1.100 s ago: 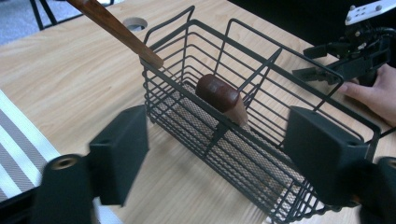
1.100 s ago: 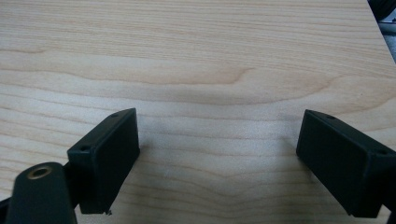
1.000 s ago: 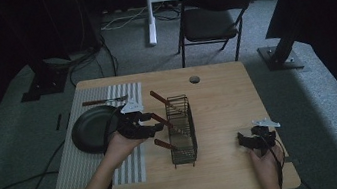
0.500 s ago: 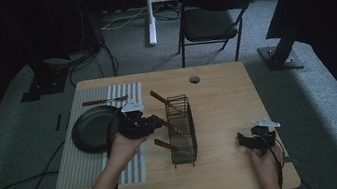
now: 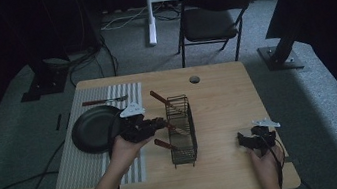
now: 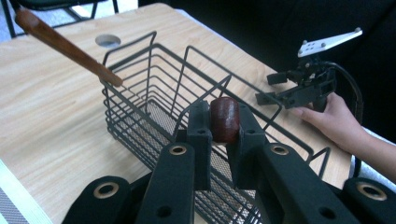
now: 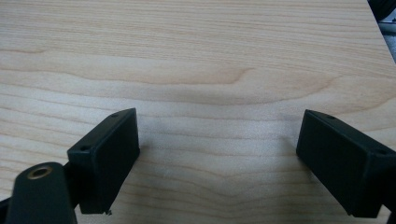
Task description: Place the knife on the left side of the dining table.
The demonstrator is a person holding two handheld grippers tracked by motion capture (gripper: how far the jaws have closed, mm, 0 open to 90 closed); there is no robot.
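Note:
A black wire basket stands mid-table with wooden-handled utensils in it. One handle sticks up over its far left rim, another pokes out low on its left side. My left gripper is at the basket's left wall. Its jaws have just been closing and are now shut on the round end of a dark brown handle, pads pressed on both sides, above the basket. The far handle leans out at upper left. My right gripper rests open near the front right corner, with bare tabletop between its fingers.
A black plate lies on a striped placemat left of the basket, with a utensil at the mat's far end. A round hole sits near the table's far edge. A chair stands beyond the table.
The left gripper has edged slightly right toward the basket and closed on the brown handle. The right hand and its gripper have stayed in place.

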